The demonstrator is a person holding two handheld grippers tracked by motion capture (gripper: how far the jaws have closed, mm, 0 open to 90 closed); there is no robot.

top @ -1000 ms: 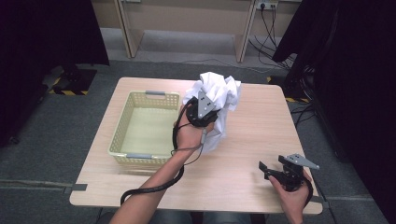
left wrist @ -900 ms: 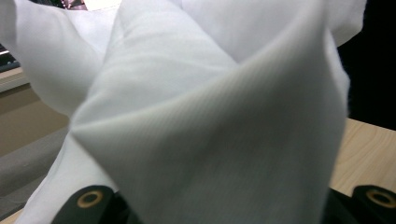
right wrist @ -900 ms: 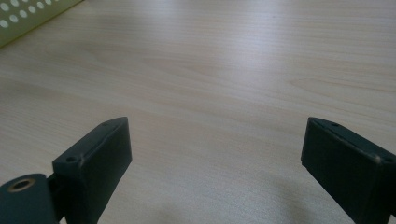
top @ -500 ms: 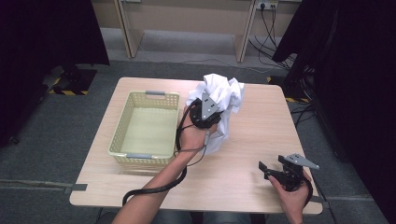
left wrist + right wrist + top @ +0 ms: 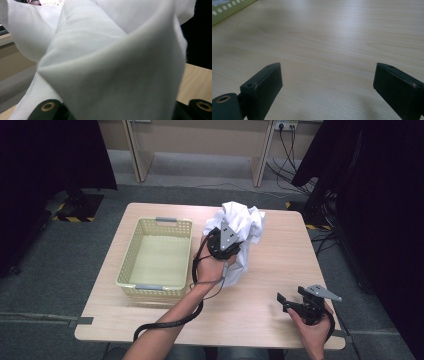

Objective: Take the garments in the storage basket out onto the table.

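Leftmost on the wooden table sat a pale yellow basket with perforated walls and grey handles, its long sides running from near to far, with nothing visible inside it. Just right of the basket, the left gripper was raised above the table's middle, the person's left forearm reaching in from the near edge and a black cable trailing back along it. That gripper was clamped on a crumpled white cloth, which bunched up beyond and to the right of it, while a loose end hung down beside the hand toward the tabletop. In the left gripper view the white cloth draped straight over the jaws, covering them, with a strip of table at the right. Well apart, near the table's near right corner, the right gripper was held low, pointing left; its jaws stood wide apart with bare wood between them, and the basket's corner showed at far left.
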